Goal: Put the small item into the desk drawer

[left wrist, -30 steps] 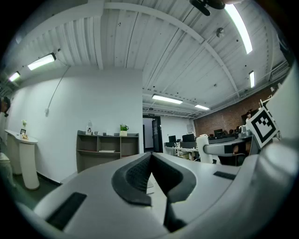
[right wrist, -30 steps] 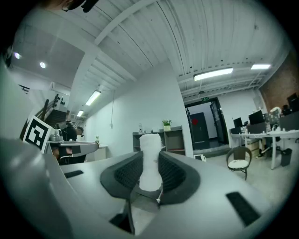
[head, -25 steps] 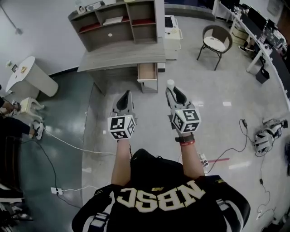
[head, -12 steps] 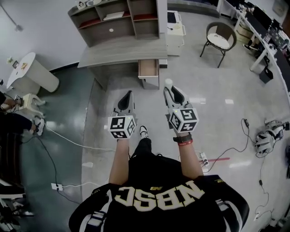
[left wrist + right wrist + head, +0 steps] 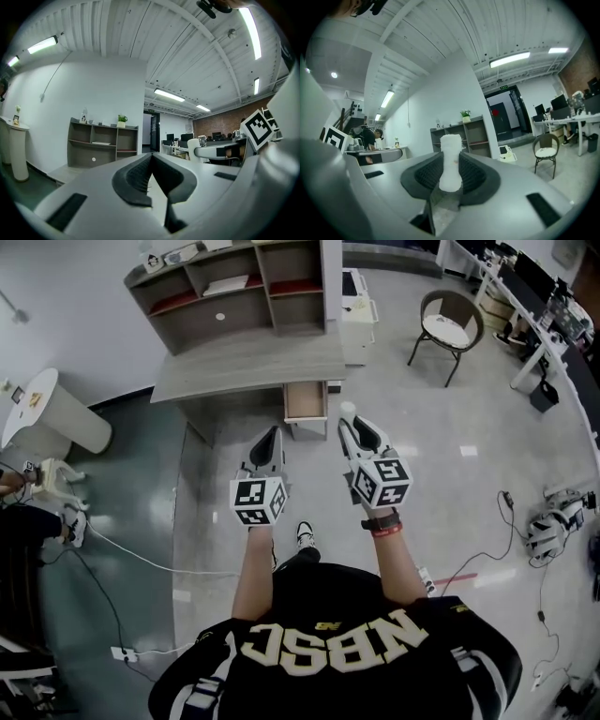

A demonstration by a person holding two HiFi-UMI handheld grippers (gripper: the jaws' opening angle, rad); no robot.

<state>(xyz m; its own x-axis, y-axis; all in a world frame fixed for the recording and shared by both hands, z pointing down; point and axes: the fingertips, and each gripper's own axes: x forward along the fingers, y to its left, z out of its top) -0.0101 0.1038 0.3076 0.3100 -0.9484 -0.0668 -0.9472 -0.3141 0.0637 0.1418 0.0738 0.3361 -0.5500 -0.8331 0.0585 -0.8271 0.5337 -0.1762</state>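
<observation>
Right gripper view shows the right gripper (image 5: pixel 451 161) clamped on the white item (image 5: pixel 451 146). The left gripper (image 5: pixel 151 158) is closed and empty. Ahead of both, the drawer (image 5: pixel 306 399) stands open. I judge this the carrying step; the next move is to reach over the drawer and release.

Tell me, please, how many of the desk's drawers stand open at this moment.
1. The open drawer juts out from under the front edge of the desk, near its right end. Any shut drawers would be hidden beneath the top in the head view.
</observation>
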